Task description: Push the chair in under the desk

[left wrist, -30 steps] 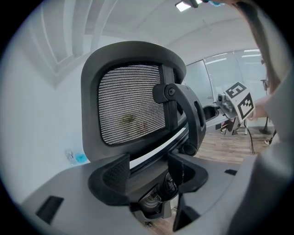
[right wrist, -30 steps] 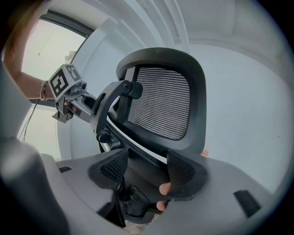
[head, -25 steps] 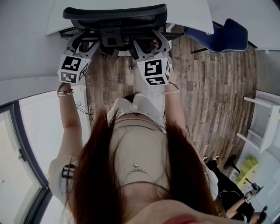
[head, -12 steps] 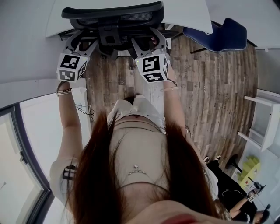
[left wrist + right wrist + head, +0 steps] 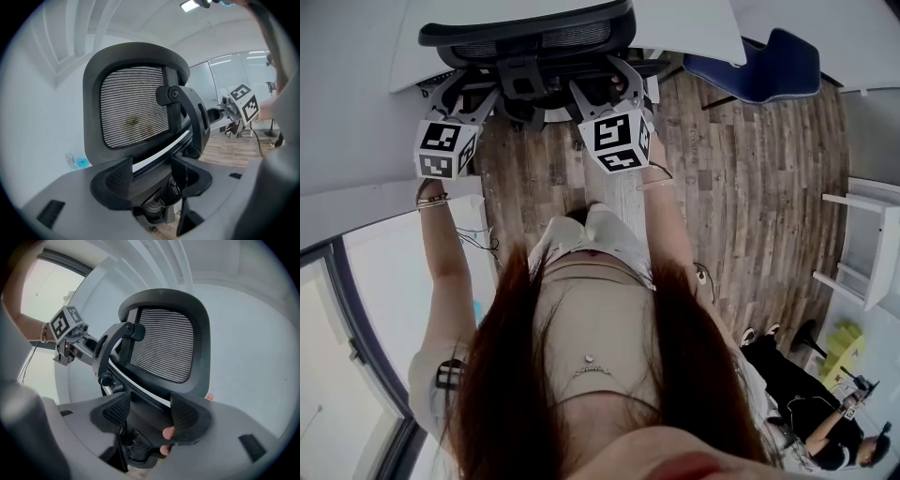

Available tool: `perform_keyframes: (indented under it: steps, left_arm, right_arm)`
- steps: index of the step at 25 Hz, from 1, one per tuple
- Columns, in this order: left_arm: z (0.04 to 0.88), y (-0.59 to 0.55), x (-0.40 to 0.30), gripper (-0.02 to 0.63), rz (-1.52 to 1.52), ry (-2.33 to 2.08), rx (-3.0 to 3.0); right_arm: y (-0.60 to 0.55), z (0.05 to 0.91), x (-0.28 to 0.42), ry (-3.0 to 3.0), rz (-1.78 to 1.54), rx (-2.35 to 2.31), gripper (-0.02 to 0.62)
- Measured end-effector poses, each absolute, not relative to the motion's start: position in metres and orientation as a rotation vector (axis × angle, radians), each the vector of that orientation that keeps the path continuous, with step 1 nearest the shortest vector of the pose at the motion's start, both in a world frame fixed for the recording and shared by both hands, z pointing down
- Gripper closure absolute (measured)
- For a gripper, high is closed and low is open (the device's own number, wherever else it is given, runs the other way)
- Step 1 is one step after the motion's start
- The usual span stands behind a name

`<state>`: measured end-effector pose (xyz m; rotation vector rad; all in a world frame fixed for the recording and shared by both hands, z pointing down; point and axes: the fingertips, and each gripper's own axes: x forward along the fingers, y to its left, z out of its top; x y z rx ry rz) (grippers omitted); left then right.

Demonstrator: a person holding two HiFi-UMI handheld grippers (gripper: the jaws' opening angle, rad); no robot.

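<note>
A black mesh-backed office chair (image 5: 525, 33) stands at the edge of the white desk (image 5: 684, 23), its backrest top level with the desk's rim in the head view. My left gripper (image 5: 467, 89) is open at the left side of the chair's back frame. My right gripper (image 5: 605, 82) is open at the right side. In the left gripper view the mesh backrest (image 5: 133, 110) fills the middle and the left gripper (image 5: 150, 176) straddles its lower frame. The right gripper view shows the backrest (image 5: 164, 345) close ahead, with the right gripper (image 5: 149, 416) wide apart around the lower frame.
A blue chair (image 5: 759, 66) stands to the right on the wooden floor (image 5: 741, 187). A white shelf unit (image 5: 862, 253) is at the right edge, and another person (image 5: 806, 412) sits at lower right. A glass wall (image 5: 347, 309) runs along the left, with a cable (image 5: 483, 244) beside it.
The chair has rolled forward toward the desk, and both grippers have moved forward with it. The jaws stay open.
</note>
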<state>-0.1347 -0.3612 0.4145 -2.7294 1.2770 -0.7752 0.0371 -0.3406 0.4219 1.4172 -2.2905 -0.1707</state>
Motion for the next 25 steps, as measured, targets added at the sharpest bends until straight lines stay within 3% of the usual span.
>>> perform_keyframes:
  steps: [25]
  left_arm:
    - [0.416,-0.391,-0.148,0.357,-0.741,1.246,-2.725]
  right_arm:
    - [-0.369,0.423,0.023,-2.276,-0.146,1.439,0.324]
